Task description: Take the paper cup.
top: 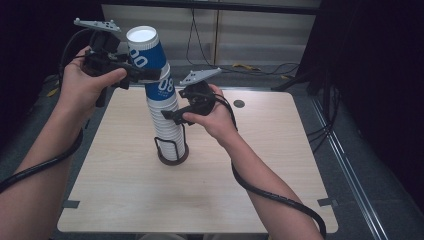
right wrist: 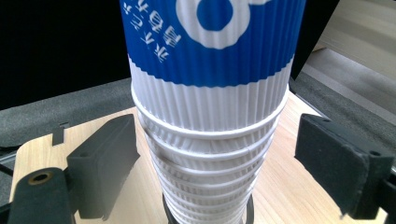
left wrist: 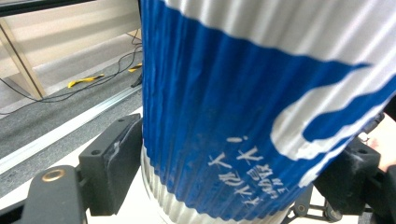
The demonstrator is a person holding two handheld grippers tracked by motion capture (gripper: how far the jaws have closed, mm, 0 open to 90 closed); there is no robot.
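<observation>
The left gripper (top: 145,75) is clenched on the top cup (top: 146,49), its jaws pressing the cup's blue ribbed wall on both sides near the lower rim; the cup leans away from the gripper, tilted off the cup stack (top: 167,120) beneath it, mouth up. Lower down and on the far side of the stack from it, the right gripper (top: 167,116) stands released, one jaw on each side of the white rims with a clear gap on one side. Below both grippers the stack sits in a wire holder (top: 172,150) on the wooden table (top: 250,165).
</observation>
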